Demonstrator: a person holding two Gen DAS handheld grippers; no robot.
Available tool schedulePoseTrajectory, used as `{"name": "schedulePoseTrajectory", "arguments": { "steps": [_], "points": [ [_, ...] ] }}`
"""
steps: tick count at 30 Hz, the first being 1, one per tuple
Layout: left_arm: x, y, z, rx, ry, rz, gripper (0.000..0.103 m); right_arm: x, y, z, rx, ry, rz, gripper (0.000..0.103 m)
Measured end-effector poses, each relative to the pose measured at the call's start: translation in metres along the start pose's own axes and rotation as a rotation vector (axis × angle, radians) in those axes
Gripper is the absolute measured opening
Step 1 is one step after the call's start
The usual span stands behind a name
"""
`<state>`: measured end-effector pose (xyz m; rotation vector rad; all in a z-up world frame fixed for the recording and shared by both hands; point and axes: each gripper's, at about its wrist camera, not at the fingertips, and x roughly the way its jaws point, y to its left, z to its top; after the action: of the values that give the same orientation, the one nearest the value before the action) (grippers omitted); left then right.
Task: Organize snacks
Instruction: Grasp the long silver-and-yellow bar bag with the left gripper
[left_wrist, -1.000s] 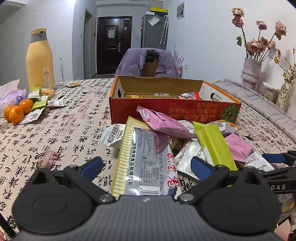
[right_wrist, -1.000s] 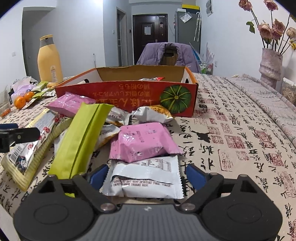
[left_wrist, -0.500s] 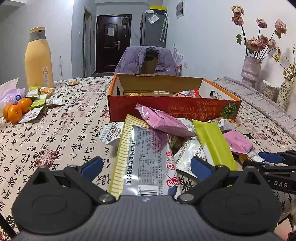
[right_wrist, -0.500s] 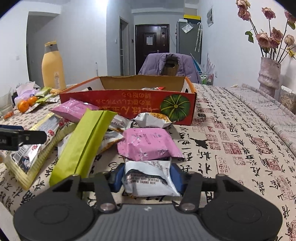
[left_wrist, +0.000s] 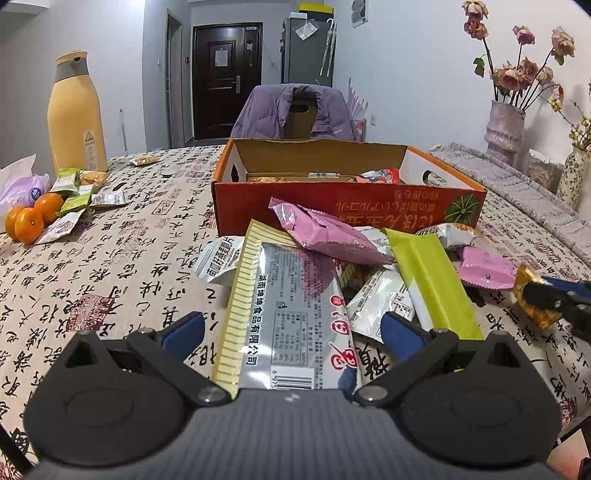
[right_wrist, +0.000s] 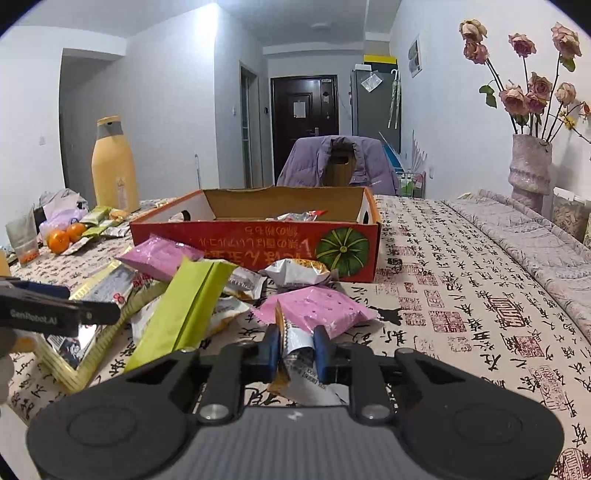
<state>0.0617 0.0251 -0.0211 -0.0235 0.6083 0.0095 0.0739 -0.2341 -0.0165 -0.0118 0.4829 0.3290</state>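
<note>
A heap of snack packets lies on the patterned tablecloth in front of an open orange cardboard box (left_wrist: 347, 206) (right_wrist: 258, 240) that holds a few snacks. My right gripper (right_wrist: 295, 343) is closing its jaws, and the pads press on a crumpled silver snack packet (right_wrist: 301, 384) just in front of a pink packet (right_wrist: 317, 306). In the left wrist view, the right gripper (left_wrist: 554, 295) shows at the right edge with the packet's gold edge in it. My left gripper (left_wrist: 291, 325) is open, its fingers either side of a long silver and yellow packet (left_wrist: 291, 306) without touching it. A green packet (right_wrist: 188, 306) leans on the heap.
At the far left stand a yellow bottle (left_wrist: 75, 118), tangerines (left_wrist: 29, 221) and a few small packets. A vase of dried roses (right_wrist: 530, 173) stands at the right. A chair with a purple jacket (left_wrist: 295, 114) is behind the box.
The right gripper's jaws went from wide open to closed on the silver packet, crumpling it and raising it slightly. The left gripper stayed put.
</note>
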Motion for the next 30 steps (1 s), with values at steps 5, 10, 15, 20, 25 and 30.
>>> {"name": "schedulePoseTrajectory", "arguments": {
  "steps": [5, 10, 15, 20, 25, 30],
  "points": [
    [0.006, -0.001, 0.0, -0.002, 0.013, 0.016, 0.103, -0.008, 0.0, 0.003, 0.005, -0.036, 0.007, 0.018],
    [0.011, -0.002, -0.001, -0.005, 0.022, 0.033, 0.097, -0.014, -0.001, 0.007, 0.01, -0.062, 0.01, 0.018],
    [0.017, -0.001, -0.004, -0.007, 0.05, 0.029, 0.078, -0.021, 0.0, 0.01, 0.012, -0.081, 0.011, 0.018],
    [0.015, 0.001, -0.008, -0.009, 0.045, 0.013, 0.058, -0.021, 0.001, 0.01, 0.013, -0.077, 0.009, 0.018],
    [0.01, -0.001, -0.011, 0.015, 0.027, 0.004, 0.046, -0.023, 0.004, 0.009, 0.011, -0.078, 0.013, 0.018],
    [0.0, 0.002, -0.012, 0.0, 0.004, 0.007, 0.043, -0.026, 0.005, 0.008, 0.01, -0.083, 0.012, 0.018]
  ]
}}
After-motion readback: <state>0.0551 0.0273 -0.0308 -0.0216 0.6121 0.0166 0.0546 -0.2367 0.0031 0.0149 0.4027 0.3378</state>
